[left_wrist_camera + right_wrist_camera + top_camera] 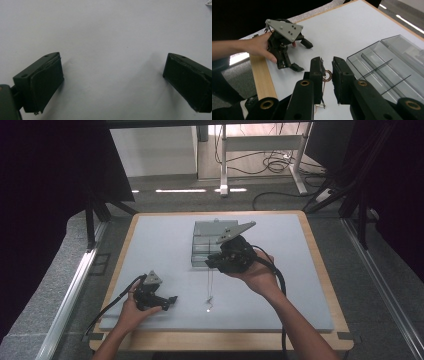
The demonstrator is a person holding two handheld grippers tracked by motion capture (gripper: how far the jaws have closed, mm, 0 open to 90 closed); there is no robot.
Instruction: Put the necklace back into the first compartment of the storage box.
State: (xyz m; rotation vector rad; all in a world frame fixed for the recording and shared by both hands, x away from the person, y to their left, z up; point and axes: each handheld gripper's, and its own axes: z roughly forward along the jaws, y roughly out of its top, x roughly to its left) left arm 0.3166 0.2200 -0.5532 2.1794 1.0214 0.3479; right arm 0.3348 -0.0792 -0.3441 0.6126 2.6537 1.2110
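Necklace: a thin chain point(210, 285) with a small ring point(327, 75) at its top end is hanging from the right gripper; in the high view its lower end is reaching down to the worktop, below the near edge of the tray.
Ring: sitting between the right gripper's pads, its round rim showing in the narrow gap in the right gripper view.
Chain end: a small pale pendant point(209, 309) is lying on or just above the worktop; which one cannot be told.
Right gripper point(327, 72): its jaws are standing nearly together and pinching the necklace by the ring; a hand is holding it raised over the near edge of the tray.
Tray point(205, 232): a clear box with thin dividers is sitting on the far middle of the worktop, touching nothing but the mat.
Left gripper point(171, 303): its jaws are gaping wide with nothing between them; a hand is resting it on the worktop, well apart from the tray, toward the near left corner.
Worktop point(150, 245): a pale grey mat is lying on a wooden board, and the tray is standing on it.
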